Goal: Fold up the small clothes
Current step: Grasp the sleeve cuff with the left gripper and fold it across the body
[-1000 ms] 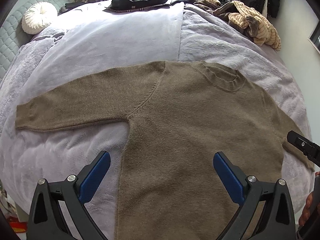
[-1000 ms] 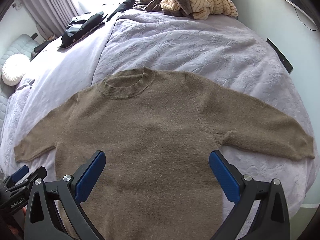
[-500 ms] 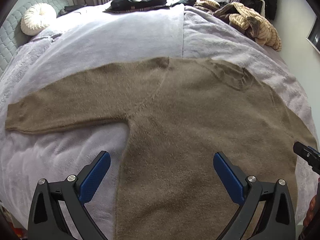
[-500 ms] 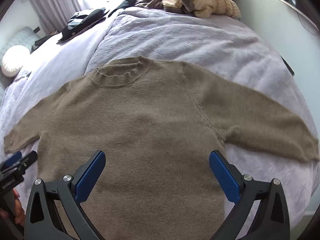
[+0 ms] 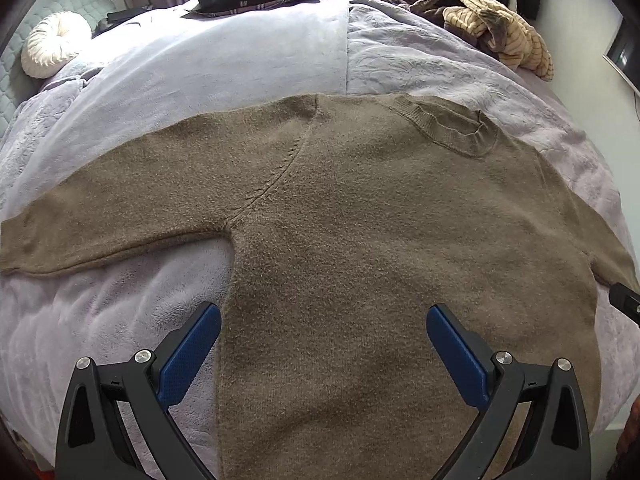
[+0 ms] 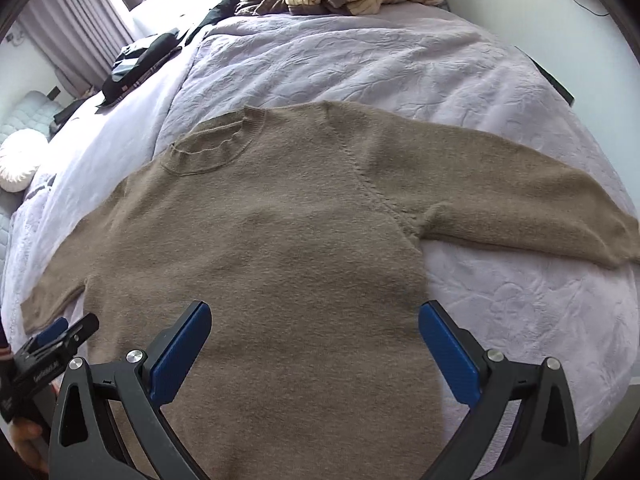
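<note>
Left wrist view showed the left gripper [image 5: 324,344] and right gripper [image 6: 314,340] spread wide, empty, over a flat brown sweater [image 5: 360,240] at frame center. A one-layer pinch could drag it askew.

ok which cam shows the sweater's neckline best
The right wrist view: the neckline of the brown sweater sits nearer the middle of the picture, its ribbed band plain all round. The left wrist view shows it too, but off toward the upper right, flattened and rumpled on one side.
</note>
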The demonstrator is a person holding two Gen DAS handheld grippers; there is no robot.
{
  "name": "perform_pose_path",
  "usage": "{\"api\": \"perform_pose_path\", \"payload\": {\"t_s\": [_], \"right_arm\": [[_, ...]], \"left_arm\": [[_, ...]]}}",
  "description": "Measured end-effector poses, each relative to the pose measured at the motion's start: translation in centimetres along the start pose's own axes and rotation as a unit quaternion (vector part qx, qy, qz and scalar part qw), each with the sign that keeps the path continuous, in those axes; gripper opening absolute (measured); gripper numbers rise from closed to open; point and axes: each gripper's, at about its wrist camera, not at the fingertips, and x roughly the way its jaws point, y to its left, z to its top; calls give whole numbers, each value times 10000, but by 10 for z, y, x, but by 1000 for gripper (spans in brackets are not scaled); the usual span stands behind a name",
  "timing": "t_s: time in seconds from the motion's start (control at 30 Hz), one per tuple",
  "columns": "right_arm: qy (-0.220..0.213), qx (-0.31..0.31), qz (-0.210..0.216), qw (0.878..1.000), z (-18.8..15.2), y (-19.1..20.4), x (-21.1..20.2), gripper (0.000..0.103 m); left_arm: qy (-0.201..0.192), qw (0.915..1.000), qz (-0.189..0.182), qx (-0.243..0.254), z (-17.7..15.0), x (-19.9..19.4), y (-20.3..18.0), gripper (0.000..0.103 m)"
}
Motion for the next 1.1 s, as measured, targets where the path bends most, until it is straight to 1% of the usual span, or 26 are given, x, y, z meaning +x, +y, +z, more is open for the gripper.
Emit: {"api": "perform_pose_path", "payload": {"t_s": [0.1,0.27,0.43,0.57,0.67,0.8,0.9,1.0,1.07,1.1], "right_arm": [[-125,-70,-178,9997,6,0,-2,103],[-157,-100,-107,9998,10,6,0,103],[-166,-133,-54,9998,8,12,3,103],[-123,-261,-16,9996,3,22,8,103],[-70,-441,8,9990,-3,35,12,103],[-7,-703,52,9975,-10,58,15,103],[1,-884,165,9959,-15,78,15,103],[84,-1077,288,9937,-21,100,19,103],[168,-1240,392,9914,-26,118,21,103],[192,-1323,442,9900,-28,127,22,103]], "left_arm": [[-28,10000,14,29,1,0,0,103],[1,10000,37,-93,4,4,7,103],[-61,9997,6,-219,1,3,16,103],[-70,9992,59,-380,-2,4,32,103],[-76,9982,69,-593,-6,8,53,103],[-147,9948,105,-998,-10,14,99,103],[-304,9892,257,-1410,-12,15,145,103],[-442,9793,435,-1926,-16,17,196,103],[-497,9704,521,-2304,-19,18,230,103],[-533,9644,515,-2538,-20,20,250,103]]}}
